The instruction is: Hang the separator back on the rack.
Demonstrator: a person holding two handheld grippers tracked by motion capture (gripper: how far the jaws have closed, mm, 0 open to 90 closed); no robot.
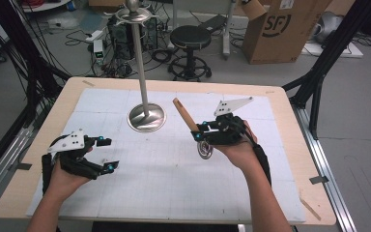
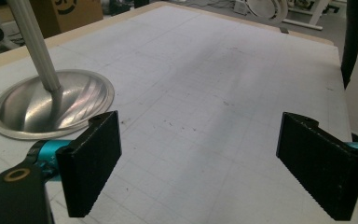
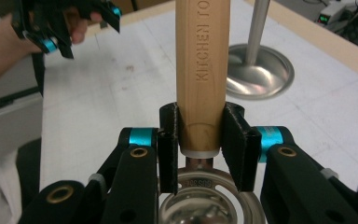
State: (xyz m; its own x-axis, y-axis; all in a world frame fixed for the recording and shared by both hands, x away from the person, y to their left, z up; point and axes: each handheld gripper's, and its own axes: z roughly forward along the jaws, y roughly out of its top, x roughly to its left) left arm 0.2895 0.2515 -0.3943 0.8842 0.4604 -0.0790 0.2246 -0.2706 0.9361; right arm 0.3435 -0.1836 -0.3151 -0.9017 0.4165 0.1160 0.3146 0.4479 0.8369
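Wooden handle (image 3: 200,70) — right gripper (image 3: 200,140) raised, tilted

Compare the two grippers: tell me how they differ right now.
The right gripper is shut on a wooden handle; the left gripper is open, with nothing between its jaws. The right gripper sits right of the metal stand; the left gripper hovers near the table's left side. Both are black, with teal joints.
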